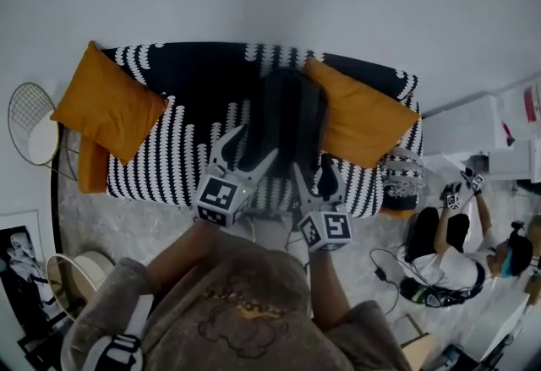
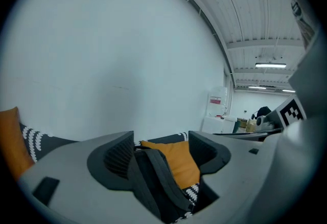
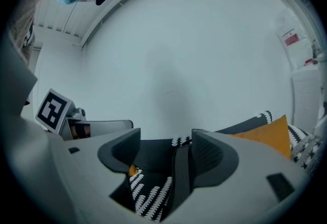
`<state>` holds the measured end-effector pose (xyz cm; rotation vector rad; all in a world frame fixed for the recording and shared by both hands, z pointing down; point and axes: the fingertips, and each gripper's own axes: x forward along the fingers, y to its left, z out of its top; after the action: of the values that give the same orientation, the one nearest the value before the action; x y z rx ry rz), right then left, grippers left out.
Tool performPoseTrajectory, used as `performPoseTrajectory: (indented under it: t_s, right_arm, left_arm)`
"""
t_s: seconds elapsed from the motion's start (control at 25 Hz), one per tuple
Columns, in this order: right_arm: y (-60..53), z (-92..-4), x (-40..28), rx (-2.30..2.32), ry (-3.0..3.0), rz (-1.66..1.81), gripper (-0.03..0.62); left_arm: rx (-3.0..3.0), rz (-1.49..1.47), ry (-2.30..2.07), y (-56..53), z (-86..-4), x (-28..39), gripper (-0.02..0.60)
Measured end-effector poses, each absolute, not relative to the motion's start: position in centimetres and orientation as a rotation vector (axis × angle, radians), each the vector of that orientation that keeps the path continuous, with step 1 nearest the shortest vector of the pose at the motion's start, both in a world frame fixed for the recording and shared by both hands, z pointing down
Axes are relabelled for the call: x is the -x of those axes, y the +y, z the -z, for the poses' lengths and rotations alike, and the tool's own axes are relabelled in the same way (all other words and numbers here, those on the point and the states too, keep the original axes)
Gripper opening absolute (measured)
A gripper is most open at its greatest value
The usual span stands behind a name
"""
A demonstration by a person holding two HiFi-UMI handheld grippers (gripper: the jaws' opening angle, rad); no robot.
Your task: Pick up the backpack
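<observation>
— So, the left gripper's (image 2: 161, 149) fingers (image 2: 115, 156)?
— Spread wide; a strap (image 2: 158, 177) of the backpack (image 1: 287, 116) stands between them, unpinched.
— And the right gripper's (image 3: 166, 149)?
— Wide apart too, with a second strap (image 3: 181, 177) just beside one finger, nothing clamped.
— Where's the backpack?
— Propped on the patterned sofa (image 1: 182, 137), between two orange cushions (image 1: 359, 116).

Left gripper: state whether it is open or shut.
Open. The left gripper shows its jaws standing apart in its own view, with the backpack between them, not clamped.
</observation>
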<state>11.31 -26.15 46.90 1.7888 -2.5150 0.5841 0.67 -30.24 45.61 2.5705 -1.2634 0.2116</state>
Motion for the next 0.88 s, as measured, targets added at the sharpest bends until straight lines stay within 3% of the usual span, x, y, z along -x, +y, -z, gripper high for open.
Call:
performPoseTrajectory:
  t_s: [0.08, 0.16, 0.88]
  right_arm:
    - [-26.9, -47.4, -11.6, -1.789, -2.502, -0.588, 0.311]
    - [-27.7, -48.1, -11.8, -1.773, -2.495, -0.596, 0.311]
    - [-35.5, -62.9, -15.8, -1.667, -2.343, -0.79, 0.311]
  left_arm:
    - [-2.556, -0.218, -1.286, -31.0, -45.9, -0.8, 0.384]
    - [-2.549, -0.23, -1.299, -31.7, -46.4, -1.1, 0.4]
    - [-2.352, -0.421, -1.299, -37.9, -62.1, -4.0, 0.403]
